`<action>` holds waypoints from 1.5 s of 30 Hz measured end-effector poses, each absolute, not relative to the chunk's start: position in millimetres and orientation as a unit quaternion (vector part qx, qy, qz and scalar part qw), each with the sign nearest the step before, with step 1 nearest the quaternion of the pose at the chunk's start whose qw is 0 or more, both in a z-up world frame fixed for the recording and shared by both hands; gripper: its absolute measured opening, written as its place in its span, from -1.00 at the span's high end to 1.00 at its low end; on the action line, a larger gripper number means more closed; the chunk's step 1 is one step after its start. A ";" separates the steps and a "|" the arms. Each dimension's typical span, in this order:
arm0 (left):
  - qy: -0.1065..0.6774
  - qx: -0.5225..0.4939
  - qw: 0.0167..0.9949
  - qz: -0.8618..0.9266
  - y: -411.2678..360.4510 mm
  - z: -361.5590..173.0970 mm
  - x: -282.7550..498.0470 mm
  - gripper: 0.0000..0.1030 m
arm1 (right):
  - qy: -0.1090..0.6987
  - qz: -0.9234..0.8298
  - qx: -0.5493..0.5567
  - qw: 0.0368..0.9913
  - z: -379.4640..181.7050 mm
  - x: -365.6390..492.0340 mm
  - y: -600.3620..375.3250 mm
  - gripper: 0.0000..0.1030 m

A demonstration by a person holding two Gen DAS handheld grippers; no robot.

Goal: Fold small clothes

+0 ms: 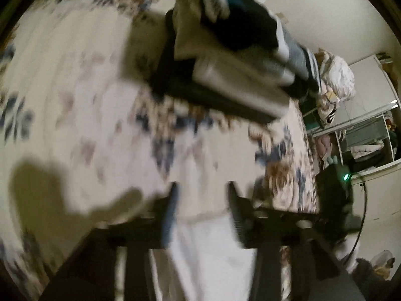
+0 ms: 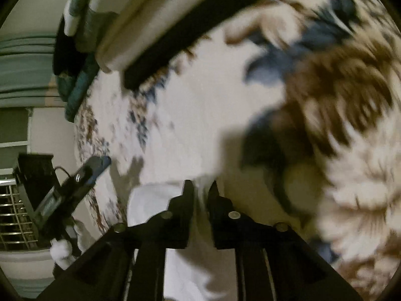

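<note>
Two claws (image 1: 203, 193) (image 2: 201, 188), seemingly one white garment (image 1: 208, 250).

You will find nothing to read here: both views are smeared by motion blur, and no letters, numbers, brand marks or signs come out on anything. The bedspread (image 1: 75, 80) you are working over carries only a blue and brown flower print, no words. The stack of folded clothes (image 1: 240, 37) shows plain bands of colour, without a tag or label you could make out. The only sign-like mark is a small green light (image 1: 346, 177) glowing on a black box (image 1: 333, 188) at the bed's edge in the left wrist view, and it has no lettering beside it.
</note>
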State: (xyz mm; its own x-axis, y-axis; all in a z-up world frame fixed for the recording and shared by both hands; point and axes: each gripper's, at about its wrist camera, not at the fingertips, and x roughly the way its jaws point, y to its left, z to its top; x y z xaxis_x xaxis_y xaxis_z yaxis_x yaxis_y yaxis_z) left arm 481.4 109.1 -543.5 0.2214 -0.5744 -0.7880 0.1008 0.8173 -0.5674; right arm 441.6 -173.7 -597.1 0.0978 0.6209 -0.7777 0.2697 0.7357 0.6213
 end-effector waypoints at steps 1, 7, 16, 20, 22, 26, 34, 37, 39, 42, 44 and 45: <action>0.586 -0.200 0.755 -0.217 111.8 -543.6 464.9 0.07 | 0.661 0.134 0.341 0.655 -594.5 434.8 -175.9 0.28; 0.622 -0.224 0.732 -0.166 129.2 -546.7 375.9 0.06 | 0.672 0.134 0.370 0.628 -588.6 357.2 -185.4 -0.10; 0.624 -0.247 0.730 -0.126 122.2 -555.4 334.7 0.85 | 0.654 0.125 0.467 0.581 -619.3 300.4 -179.6 0.80; 0.612 -0.231 0.746 -0.123 127.4 -544.6 338.5 0.86 | 0.654 0.131 0.440 0.600 -606.4 293.7 -168.9 0.82; 0.628 -0.216 0.736 -0.133 123.0 -554.8 338.9 0.77 | 0.680 0.107 0.381 0.618 -609.7 290.6 -163.3 0.81; 0.646 -0.215 0.722 -0.123 124.9 -557.8 329.1 0.63 | 0.707 0.080 0.317 0.627 -608.0 282.9 -165.0 0.51; 0.556 -0.238 0.790 -0.104 123.6 -515.1 350.5 -0.20 | 0.623 0.125 0.368 0.679 -555.6 301.1 -169.0 0.39; 0.552 -0.239 0.788 -0.126 107.8 -533.9 389.7 -0.20 | 0.588 0.143 0.415 0.679 -563.7 334.0 -166.5 0.39; 0.570 -0.226 0.780 -0.123 100.7 -553.9 411.3 -0.20 | 0.584 0.152 0.448 0.660 -576.7 357.5 -162.7 0.39; 0.606 -0.196 0.764 -0.103 100.5 -589.1 434.1 -0.18 | 0.602 0.116 0.432 0.662 -601.3 385.0 -163.8 0.40; 0.606 -0.215 0.759 -0.102 112.0 -593.1 434.1 -0.19 | 0.619 0.088 0.417 0.659 -611.7 392.0 -165.8 0.40; 0.597 -0.223 0.764 -0.102 119.3 -586.0 429.0 -0.17 | 0.621 0.088 0.416 0.658 -611.7 389.7 -170.8 0.40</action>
State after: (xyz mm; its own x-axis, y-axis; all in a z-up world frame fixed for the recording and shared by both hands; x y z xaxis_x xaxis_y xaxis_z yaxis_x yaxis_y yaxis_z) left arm 429.0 119.3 -586.0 0.2655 -0.4218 -0.8669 -0.1105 0.8800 -0.4620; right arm 389.7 -170.8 -611.7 0.2124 0.6332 -0.7442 0.4015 0.6378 0.6573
